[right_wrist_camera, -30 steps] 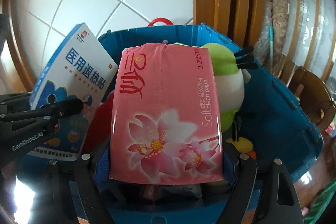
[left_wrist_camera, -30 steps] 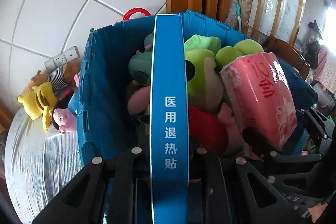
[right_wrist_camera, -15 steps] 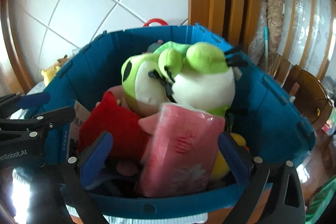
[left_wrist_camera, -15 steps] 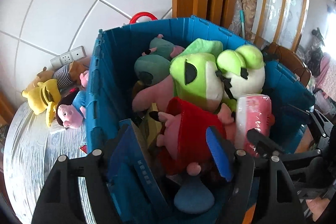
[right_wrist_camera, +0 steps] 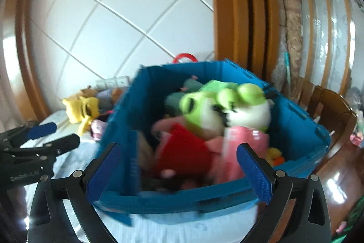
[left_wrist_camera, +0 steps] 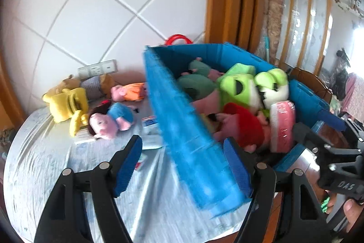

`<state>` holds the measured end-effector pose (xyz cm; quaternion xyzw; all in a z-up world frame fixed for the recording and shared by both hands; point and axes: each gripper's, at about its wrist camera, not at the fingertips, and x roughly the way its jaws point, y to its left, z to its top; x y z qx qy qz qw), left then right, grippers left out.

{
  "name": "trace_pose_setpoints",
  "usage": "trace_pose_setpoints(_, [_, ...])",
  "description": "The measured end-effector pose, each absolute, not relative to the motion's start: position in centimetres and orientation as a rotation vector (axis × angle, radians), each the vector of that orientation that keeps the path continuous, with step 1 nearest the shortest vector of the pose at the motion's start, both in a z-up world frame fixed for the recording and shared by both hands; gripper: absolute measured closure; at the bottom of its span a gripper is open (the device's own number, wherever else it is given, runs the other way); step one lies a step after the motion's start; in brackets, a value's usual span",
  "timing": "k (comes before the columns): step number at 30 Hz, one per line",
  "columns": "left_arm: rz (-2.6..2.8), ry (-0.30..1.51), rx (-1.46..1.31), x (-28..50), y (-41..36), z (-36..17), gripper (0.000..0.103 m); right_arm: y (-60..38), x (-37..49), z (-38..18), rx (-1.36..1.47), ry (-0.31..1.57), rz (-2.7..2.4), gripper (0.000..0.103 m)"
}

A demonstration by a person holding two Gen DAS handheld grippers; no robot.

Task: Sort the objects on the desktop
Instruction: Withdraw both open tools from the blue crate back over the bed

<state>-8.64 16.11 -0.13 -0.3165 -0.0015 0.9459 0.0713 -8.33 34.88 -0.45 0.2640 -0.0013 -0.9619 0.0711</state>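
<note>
Left wrist view shows the left gripper (left_wrist_camera: 182, 158) wide open and empty, beside the blue box (left_wrist_camera: 182, 129). Right gripper (right_wrist_camera: 178, 171) is also wide open, holding nothing. A pink tissue pack (left_wrist_camera: 282, 126) lies inside the box among plush toys (left_wrist_camera: 241, 88).

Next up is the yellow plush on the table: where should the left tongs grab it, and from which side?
Judging by its pose, take the yellow plush across its squarish body, coming down from above on the side facing the left tongs. It lies flat on the table, with the pig plush close on its right.
</note>
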Motion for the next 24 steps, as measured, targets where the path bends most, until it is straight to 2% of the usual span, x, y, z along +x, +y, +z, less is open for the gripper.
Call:
trace_pose_setpoints(10, [2.899,-0.046,-1.046,-4.9,5.0,-3.0,0.022,23.9,-5.0,-1.6,0.778,0.005,-2.810,0.000])
trace_pose_setpoints(24, [2.876,-0.116,-1.162,-2.4,-4.1,-6.9,0.022,14.7,-3.1,-4.8,0.866,0.032,-2.732,0.001])
